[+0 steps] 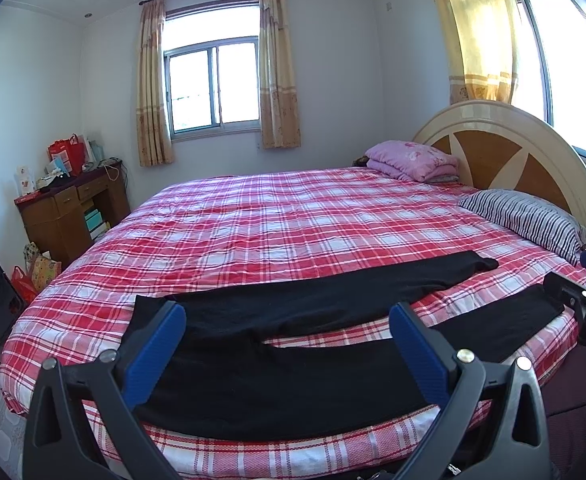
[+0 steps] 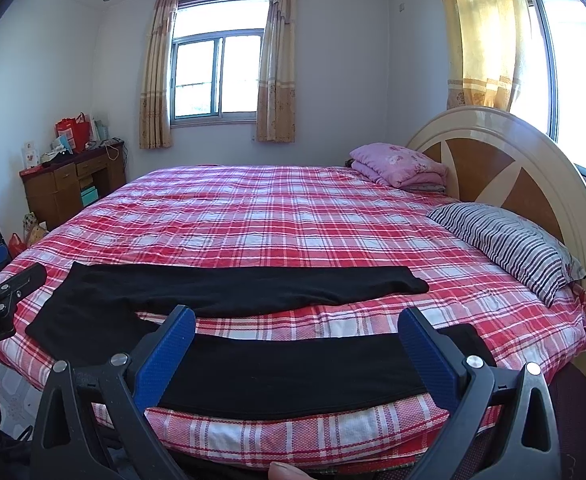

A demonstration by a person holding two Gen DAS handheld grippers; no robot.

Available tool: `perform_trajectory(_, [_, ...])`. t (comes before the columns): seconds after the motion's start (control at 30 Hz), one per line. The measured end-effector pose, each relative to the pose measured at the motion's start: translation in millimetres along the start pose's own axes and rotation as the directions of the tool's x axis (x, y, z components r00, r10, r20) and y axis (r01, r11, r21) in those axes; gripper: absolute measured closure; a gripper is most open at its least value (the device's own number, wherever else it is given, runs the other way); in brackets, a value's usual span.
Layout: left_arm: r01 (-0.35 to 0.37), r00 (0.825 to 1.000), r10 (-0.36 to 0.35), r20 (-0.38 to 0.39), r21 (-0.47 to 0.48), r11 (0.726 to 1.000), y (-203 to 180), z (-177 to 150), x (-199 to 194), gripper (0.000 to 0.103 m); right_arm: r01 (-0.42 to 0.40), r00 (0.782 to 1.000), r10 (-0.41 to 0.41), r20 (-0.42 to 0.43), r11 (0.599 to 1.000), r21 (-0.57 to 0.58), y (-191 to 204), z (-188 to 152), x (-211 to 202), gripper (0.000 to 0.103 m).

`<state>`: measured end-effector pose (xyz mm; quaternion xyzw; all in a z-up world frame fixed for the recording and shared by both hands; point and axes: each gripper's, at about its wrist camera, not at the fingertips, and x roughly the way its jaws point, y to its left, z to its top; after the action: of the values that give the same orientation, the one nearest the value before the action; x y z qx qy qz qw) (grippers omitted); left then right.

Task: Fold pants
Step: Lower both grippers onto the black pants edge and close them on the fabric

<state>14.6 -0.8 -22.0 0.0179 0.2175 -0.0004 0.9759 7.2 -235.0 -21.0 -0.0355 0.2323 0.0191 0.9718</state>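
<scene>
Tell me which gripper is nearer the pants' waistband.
Left. The left gripper hovers by the waistband end of the pants; the right gripper is over the near leg, toward its cuff.

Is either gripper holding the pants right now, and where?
No. Left gripper and right gripper are both open above the pants, holding nothing.

Bedspread (image 2: 273, 208) past pants (image 2: 229, 288) open; pillow (image 2: 509, 240) blocks R side.
</scene>
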Motion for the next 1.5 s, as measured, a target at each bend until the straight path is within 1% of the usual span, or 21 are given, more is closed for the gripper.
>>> perform_trajectory(0.17, [0.008,1.0,-0.008,-0.03,0.002,1.0,-4.0,-4.3,11.6,0.0,0.008,1.0,-0.008,-0.017,1.0,-0.004,-1.1,-3.1,11.2,0.001])
perform_trajectory(0.3, [0.025,0.998,-0.024,-0.065,0.013,1.0,0.6,-7.9,38.1,0.0,0.009,0.999,-0.011,-0.043,1.0,-0.026,-7.5,-8.8,39.8,0.001])
perform_trajectory(0.4, [-0.035,0.995,0.036,-0.093,0.014,0.999,19.9,-10.6,72.1,0.0,-0.013,0.997,0.013,-0.073,1.0,-0.01,-18.0,-16.4,69.9,0.001])
perform_trajectory(0.47, [-0.073,0.99,0.075,-0.123,0.027,0.997,36.5,-14.2,98.1,0.0,-0.007,0.992,0.006,-0.129,1.0,-0.006,-26.1,-21.2,97.4,0.001])
perform_trajectory(0.57, [-0.14,0.971,0.148,-0.188,0.057,0.988,68.8,-20.0,141.5,0.0,-0.003,0.979,0.002,-0.202,1.0,-0.005,-38.1,-25.2,135.3,0.001])
perform_trajectory(0.63, [-0.182,0.95,0.189,-0.25,0.05,0.982,97.6,-22.7,169.7,0.0,-0.001,0.973,0.0,-0.231,1.0,-0.006,-47.3,-21.7,159.1,0.001])
perform_trajectory(0.7, [-0.22,0.933,0.225,-0.282,0.048,0.974,126.9,-22.9,190.5,0.0,0.019,0.966,-0.022,-0.257,1.0,-0.012,-58.3,-14.5,183.9,0.001])
perform_trajectory(0.77, [-0.236,0.923,0.239,-0.301,0.045,0.971,150.1,-21.6,207.3,0.0,0.028,0.958,-0.031,-0.285,1.0,-0.014,-68.7,-7.0,204.3,0.001])
perform_trajectory(0.83, [-0.257,0.906,0.25,-0.342,0.025,0.966,176.3,-20.7,227.1,0.0,0.033,0.951,-0.037,-0.306,0.999,-0.019,-77.6,-0.5,223.8,0.001])
perform_trajectory(0.93, [-0.265,0.888,0.239,-0.392,-0.012,0.964,206.0,-22.9,253.4,0.01,0.058,0.944,-0.07,-0.322,0.997,-0.047,-88.2,7.8,249.3,0.001])
perform_trajectory(1.0, [-0.275,0.864,0.235,-0.445,-0.028,0.961,223.2,-28.2,273.6,0.019,0.069,0.941,-0.083,-0.329,0.996,-0.054,-95.1,11.1,262.7,0.001])
perform_trajectory(1.07, [-0.264,0.848,0.202,-0.489,-0.059,0.963,237.6,-33.6,292.3,0.028,0.074,0.936,-0.086,-0.342,0.996,-0.048,-103.2,12.2,276.1,0.001])
perform_trajectory(1.1, [-0.27,0.836,0.199,-0.511,-0.069,0.96,243.7,-36.9,300.1,0.03,0.079,0.932,-0.09,-0.35,0.996,-0.045,-107.1,11.4,281.6,0.001])
perform_trajectory(1.13, [-0.277,0.83,0.199,-0.521,-0.076,0.958,248.2,-39.1,306.3,0.035,0.083,0.929,-0.094,-0.359,0.996,-0.045,-110.9,10.1,287.1,0.001])
perform_trajectory(1.2, [-0.272,0.825,0.18,-0.536,-0.097,0.957,254.5,-41.4,316.9,0.041,0.09,0.921,-0.101,-0.376,0.995,-0.046,-117.4,8.0,296.9,0.001])
perform_trajectory(1.3, [-0.237,0.818,0.134,-0.56,-0.115,0.965,258.9,-46.0,332.8,0.052,0.099,0.907,-0.115,-0.405,0.993,-0.06,-128.3,8.0,314.7,0.002])
perform_trajectory(1.33, [-0.224,0.821,0.114,-0.559,-0.132,0.966,261.4,-46.7,334.9,0.058,0.104,0.904,-0.122,-0.411,0.992,-0.067,-133.1,9.4,320.0,0.003])
perform_trajectory(1.37, [-0.195,0.831,0.072,-0.552,-0.166,0.967,262.2,-47.2,335.8,0.063,0.113,0.901,-0.133,-0.413,0.991,-0.073,-138.1,11.0,324.1,0.003])
perform_trajectory(1.4, [-0.193,0.83,0.064,-0.554,-0.179,0.965,264.9,-47.6,339.2,0.063,0.136,0.896,-0.157,-0.416,0.987,-0.081,-146.8,13.9,330.6,0.007])
perform_trajectory(1.43, [-0.19,0.829,0.056,-0.557,-0.185,0.964,267.2,-48.1,340.2,0.063,0.148,0.892,-0.169,-0.419,0.986,-0.082,-153.7,16.4,336.1,0.017])
perform_trajectory(1.5, [-0.176,0.831,0.038,-0.555,-0.197,0.964,267.3,-47.2,341.1,0.067,0.167,0.879,-0.182,-0.44,0.983,-0.073,-173.1,21.1,350.5,0.026])
